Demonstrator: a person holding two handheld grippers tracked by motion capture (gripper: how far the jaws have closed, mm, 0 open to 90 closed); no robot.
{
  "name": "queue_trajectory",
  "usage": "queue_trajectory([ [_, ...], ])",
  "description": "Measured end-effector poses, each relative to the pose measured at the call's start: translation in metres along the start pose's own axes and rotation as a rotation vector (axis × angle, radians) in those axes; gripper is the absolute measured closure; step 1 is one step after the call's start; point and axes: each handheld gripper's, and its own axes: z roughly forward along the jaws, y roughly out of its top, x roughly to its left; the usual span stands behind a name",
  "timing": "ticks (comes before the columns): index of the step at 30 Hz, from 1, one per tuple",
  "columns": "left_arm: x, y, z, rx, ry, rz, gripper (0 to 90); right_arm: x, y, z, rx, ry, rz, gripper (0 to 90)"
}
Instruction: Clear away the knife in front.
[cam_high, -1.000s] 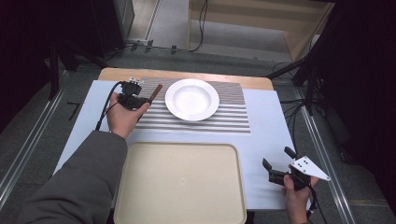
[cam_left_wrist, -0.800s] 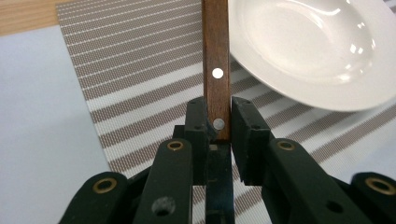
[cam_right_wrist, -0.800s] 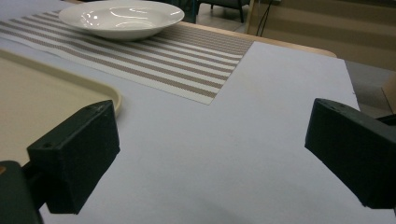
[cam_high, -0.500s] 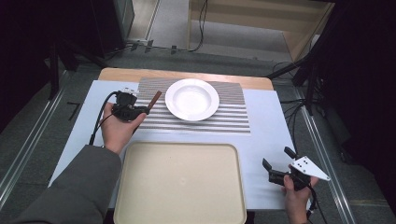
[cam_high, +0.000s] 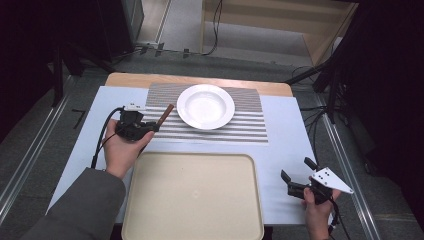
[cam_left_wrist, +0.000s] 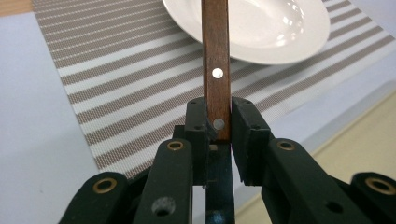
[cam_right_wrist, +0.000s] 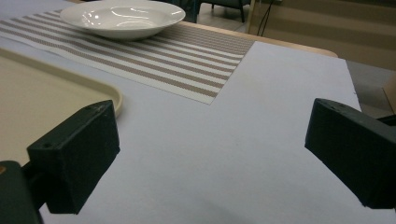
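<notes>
Fingers (cam_left_wrist: 196, 126) of left gripper (cam_left_wrist: 218, 122) pinch wooden handle (cam_left_wrist: 215, 70) at its end; right gripper (cam_right_wrist: 219, 154) wide, empty. Risk: handle pivots loose.

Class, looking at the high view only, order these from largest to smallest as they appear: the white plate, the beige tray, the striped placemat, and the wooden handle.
1. beige tray
2. striped placemat, partly covered by the plate
3. white plate
4. wooden handle, held in the left gripper

The tray lies nearer the camera, but it would probably rank first regardless.
</notes>
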Motion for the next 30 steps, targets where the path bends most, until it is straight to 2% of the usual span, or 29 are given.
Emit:
queue_trajectory([
  [12,-0.021,-0.023,-0.016,-0.011,-0.031,0.011,76.6,0.000,0.000,0.000,-0.001,0.002,-0.001,1.7],
  [16,-0.027,-0.031,-0.020,-0.005,-0.053,0.015,76.6,0.000,0.000,0.000,0.000,0.001,-0.003,1.7],
  [18,-0.031,-0.035,-0.022,-0.003,-0.048,0.024,76.6,0.000,0.000,0.000,0.001,0.001,-0.004,1.7],
  [23,-0.037,-0.048,-0.027,-0.007,-0.070,0.014,76.6,0.000,0.000,0.000,0.000,0.001,-0.004,1.7],
  [27,-0.043,-0.057,-0.031,-0.002,-0.063,0.022,76.6,0.001,0.000,0.000,0.002,0.001,-0.004,1.7],
  [30,-0.045,-0.064,-0.033,-0.003,-0.071,0.011,76.5,0.001,0.000,0.000,0.002,0.002,-0.004,1.7],
])
